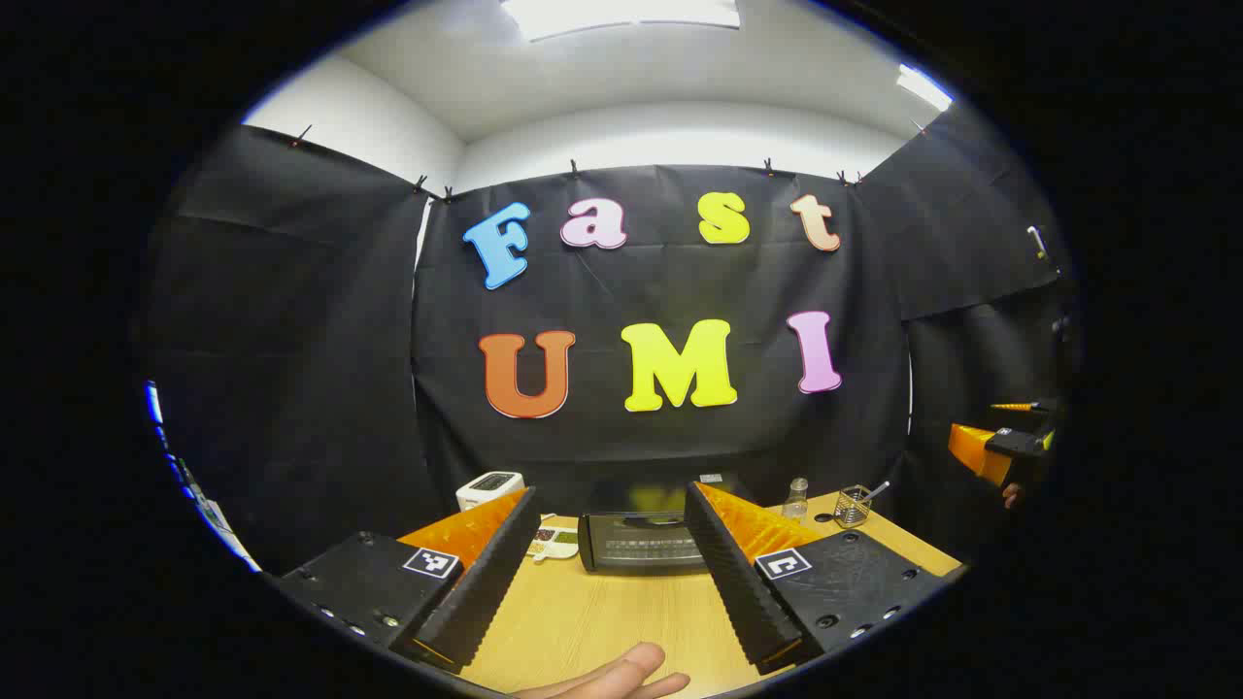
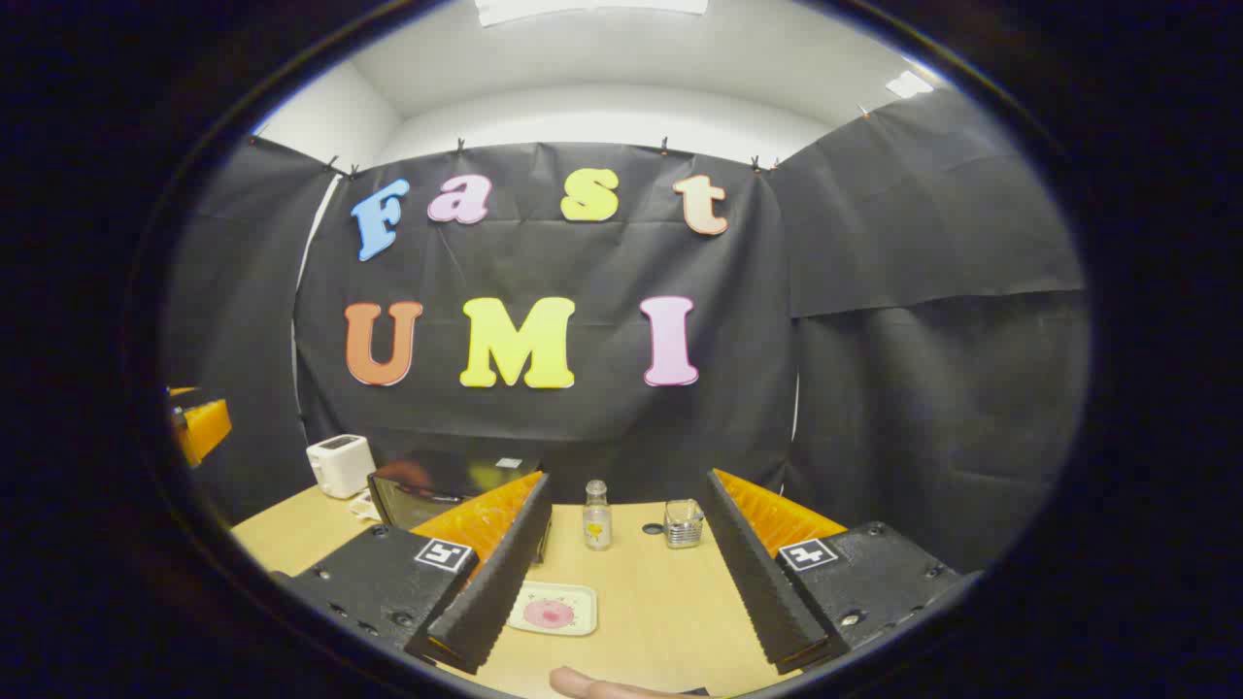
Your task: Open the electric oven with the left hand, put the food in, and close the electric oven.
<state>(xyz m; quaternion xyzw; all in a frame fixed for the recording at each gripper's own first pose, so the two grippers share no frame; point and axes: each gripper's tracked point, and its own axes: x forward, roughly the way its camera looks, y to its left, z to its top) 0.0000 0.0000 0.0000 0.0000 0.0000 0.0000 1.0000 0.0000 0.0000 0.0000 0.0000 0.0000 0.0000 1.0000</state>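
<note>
A black electric oven (image 1: 641, 539) stands at the back of the wooden table (image 1: 583, 621), its door closed, straight ahead of my left gripper (image 1: 612, 491). That gripper is open, holds nothing, and is well short of the oven. In the right gripper view the oven (image 2: 437, 485) sits to the left. A small white tray with pink food (image 2: 554, 610) lies on the table just right of the left finger of my right gripper (image 2: 628, 479), which is open and holds nothing. Each gripper shows at the edge of the other's view: the right one (image 1: 1000, 447) and the left one (image 2: 199, 422).
A white toaster (image 1: 490, 488) stands left of the oven, with a small dish (image 1: 554, 544) between them. Right of the oven are a small clear bottle (image 2: 596, 515) and a wire cup (image 2: 684, 522). A hand (image 1: 612, 680) rests at the near table edge.
</note>
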